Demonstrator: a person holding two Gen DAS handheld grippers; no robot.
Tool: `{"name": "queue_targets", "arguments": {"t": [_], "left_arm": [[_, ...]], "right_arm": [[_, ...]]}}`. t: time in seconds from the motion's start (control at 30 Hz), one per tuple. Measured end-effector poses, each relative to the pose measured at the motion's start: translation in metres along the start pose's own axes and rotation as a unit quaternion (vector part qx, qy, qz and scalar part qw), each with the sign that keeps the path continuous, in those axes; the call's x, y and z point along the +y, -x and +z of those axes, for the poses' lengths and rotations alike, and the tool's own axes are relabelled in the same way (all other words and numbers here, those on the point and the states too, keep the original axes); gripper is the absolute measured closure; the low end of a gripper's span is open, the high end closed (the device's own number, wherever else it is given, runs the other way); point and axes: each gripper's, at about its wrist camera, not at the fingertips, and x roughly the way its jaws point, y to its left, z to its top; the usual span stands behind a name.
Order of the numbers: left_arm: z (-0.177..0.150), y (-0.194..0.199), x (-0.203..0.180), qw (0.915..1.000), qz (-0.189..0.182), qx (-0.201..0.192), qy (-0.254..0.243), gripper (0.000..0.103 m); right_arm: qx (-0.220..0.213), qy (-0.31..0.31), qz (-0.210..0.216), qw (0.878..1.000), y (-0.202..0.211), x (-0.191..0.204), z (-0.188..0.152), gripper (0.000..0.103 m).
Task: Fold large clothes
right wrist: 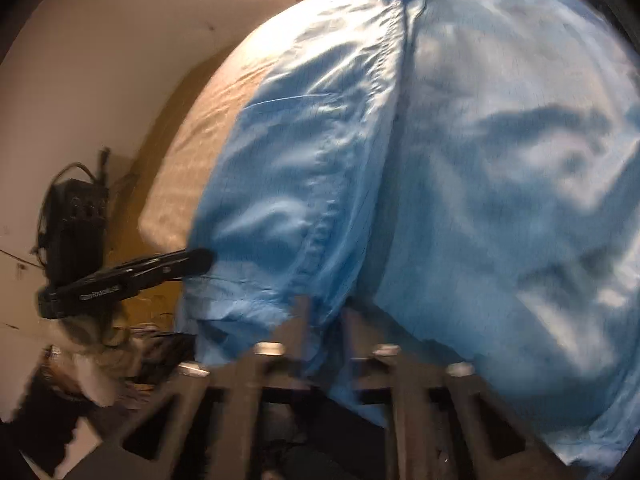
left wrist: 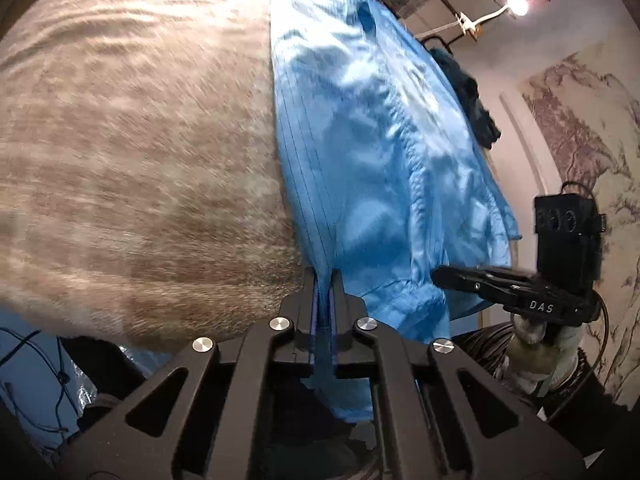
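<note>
A large light-blue garment [left wrist: 372, 152] with a stitched seam lies across a beige cover [left wrist: 136, 152]. My left gripper [left wrist: 324, 280] is shut on the garment's hem edge, with blue cloth pinched between its fingers. My right gripper [left wrist: 440, 274] shows at the right in the left wrist view, its tips pressed into the cloth's lower corner. In the right wrist view the garment [right wrist: 460, 168] fills most of the frame, my right gripper [right wrist: 326, 308] is shut on a fold of it, and my left gripper [right wrist: 204, 258] enters from the left, touching the cloth's edge.
A dark blue piece of clothing [left wrist: 476, 100] lies beyond the garment's far edge. A bright lamp [left wrist: 516, 0] hangs near a wall with a painted landscape [left wrist: 592, 128]. Cables [left wrist: 44, 384] hang at the lower left. The beige cover [right wrist: 192, 152] shows left of the garment.
</note>
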Motion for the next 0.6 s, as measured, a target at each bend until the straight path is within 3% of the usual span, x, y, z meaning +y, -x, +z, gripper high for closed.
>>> {"name": "queue_targets", "arguments": {"t": [0.13,0.27,0.33,0.4,0.43,0.47,0.6], "left_arm": [[0.0,0.021,0.01,0.9995,0.01,-0.029,0.007,0.101],[-0.004,0.006,0.019,0.999,0.034,-0.007,0.026,0.099],[-0.003,0.003,0.02,0.999,0.021,0.001,0.04,0.084],[-0.002,0.004,0.016,0.9993,0.029,-0.01,0.023,0.084],[-0.001,0.003,0.013,0.999,0.042,-0.012,0.008,0.093],[-0.002,0.002,0.012,0.9983,0.056,-0.012,0.001,0.096],[-0.003,-0.004,0.007,0.9946,0.1,-0.016,-0.024,0.097]], "right_arm": [[-0.014,-0.022,0.07,0.997,0.006,0.007,-0.003,0.101],[0.016,-0.009,0.037,0.999,-0.016,0.011,-0.009,0.101],[0.015,-0.02,0.058,0.998,-0.018,0.012,-0.011,0.101],[0.006,-0.007,0.064,0.998,-0.013,0.018,-0.01,0.101],[0.003,0.002,0.06,0.998,-0.012,0.022,-0.009,0.101],[0.002,0.011,0.055,0.998,-0.013,0.024,-0.008,0.101],[0.015,0.032,0.011,0.999,-0.025,0.023,-0.01,0.102]]}}
